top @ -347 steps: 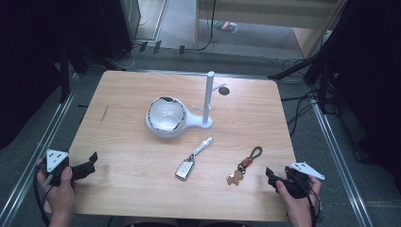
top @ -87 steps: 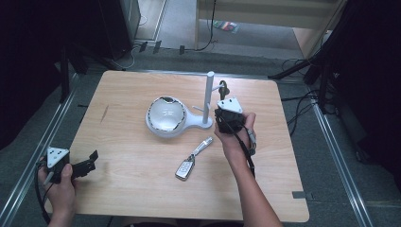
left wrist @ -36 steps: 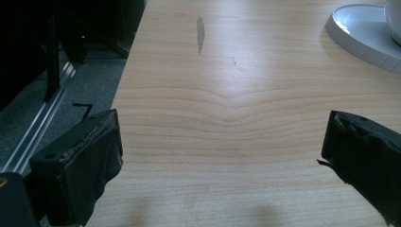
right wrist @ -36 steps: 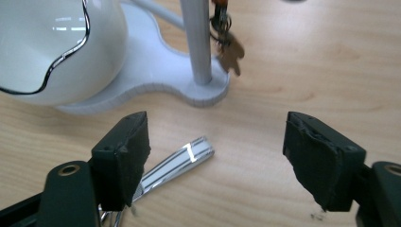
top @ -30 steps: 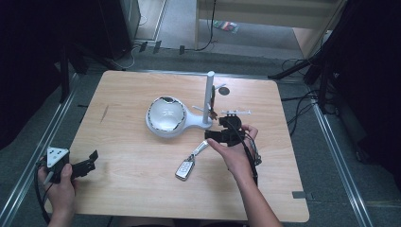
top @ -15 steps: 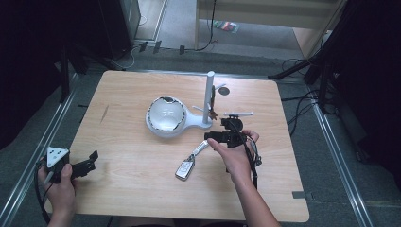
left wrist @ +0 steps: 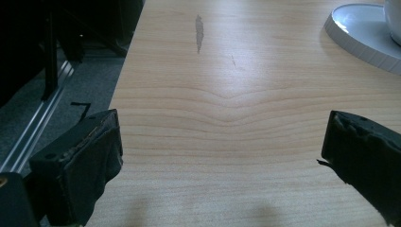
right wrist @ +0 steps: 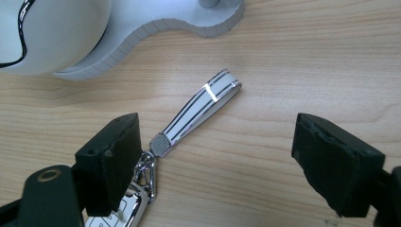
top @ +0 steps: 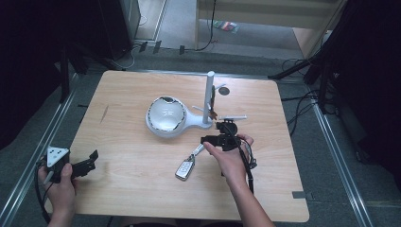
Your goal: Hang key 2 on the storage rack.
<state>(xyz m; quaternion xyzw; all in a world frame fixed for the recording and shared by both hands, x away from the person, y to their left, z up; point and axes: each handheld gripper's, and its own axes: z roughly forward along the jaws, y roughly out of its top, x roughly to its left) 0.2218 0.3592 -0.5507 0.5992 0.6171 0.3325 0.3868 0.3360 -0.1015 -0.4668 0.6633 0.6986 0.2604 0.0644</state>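
The right tool [top: 218, 140] is held low over the middle of the table [top: 142, 189], just in front of the white stand [top: 208, 101]. In the high view its jaws are largely covered by the hand, so their gap is hard to make out there. In the right gripper view the jaws are seen standing wide apart, having just been closing a little; the white strap [right wrist: 201, 106] of the car key [right wrist: 120, 213] lies between them on the wood, and no pad is pressed on it. The key body is cut off at the lower edge of that view and partly hidden behind the near jaw; in the high view it [top: 185, 169] is shown whole, lying toward the front edge of the table.

The white bowl [top: 164, 115] is seated on the stand base; nothing can be made out inside it. Items hanging on the post are too small to identify.

The left tool [top: 80, 165] is held at the front left corner, jaws wide apart over bare wood, gripping nothing.
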